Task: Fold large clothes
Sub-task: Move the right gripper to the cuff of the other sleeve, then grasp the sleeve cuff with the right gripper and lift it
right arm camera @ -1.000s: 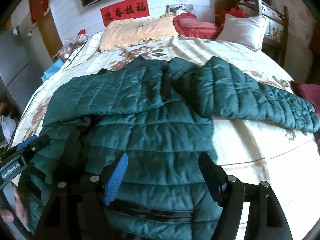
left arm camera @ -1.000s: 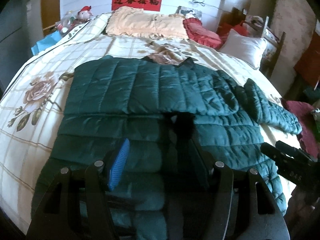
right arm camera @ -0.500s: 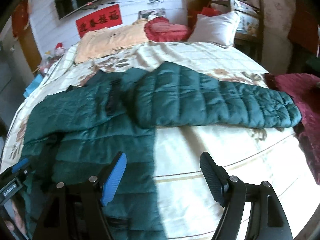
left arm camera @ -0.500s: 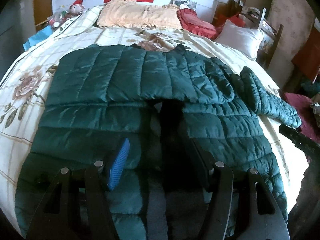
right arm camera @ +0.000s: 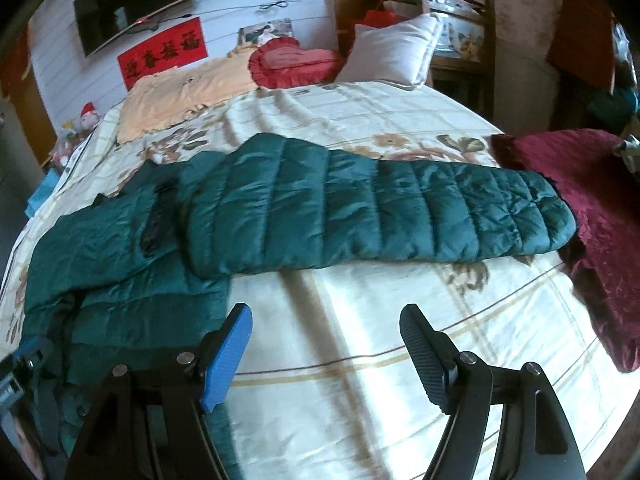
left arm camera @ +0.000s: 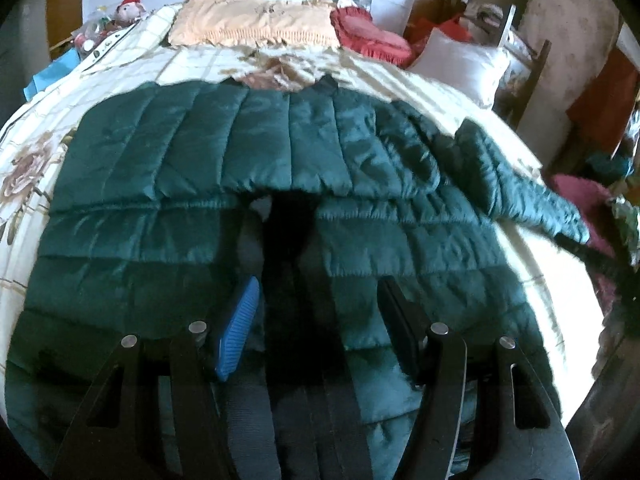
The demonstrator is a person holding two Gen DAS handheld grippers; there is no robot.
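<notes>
A dark green quilted jacket [left arm camera: 168, 248] lies spread on the bed, one sleeve folded across its chest [left arm camera: 248, 144]. My left gripper [left arm camera: 318, 286] hovers open over the jacket's dark front opening, with nothing pinched. In the right wrist view the other sleeve [right arm camera: 400, 208] stretches straight out to the right over the sheet. My right gripper [right arm camera: 326, 312] stands open above bare sheet, just right of the jacket's body [right arm camera: 132, 280] and on the near side of that sleeve. Its blue finger [right arm camera: 228, 356] is by the jacket's side edge.
The floral checked bed sheet [right arm camera: 360, 380] covers the bed. A maroon blanket [right arm camera: 592, 216] lies at the right edge beside the sleeve's cuff. A peach pillow [left arm camera: 256, 20], red heart cushion [right arm camera: 292, 60] and white pillow [right arm camera: 392, 48] line the head. A wooden chair [right arm camera: 460, 40] stands behind.
The right gripper has swung right, off the jacket's body to above bare sheet, and has left the left wrist view. The left gripper has moved in closer over the jacket.
</notes>
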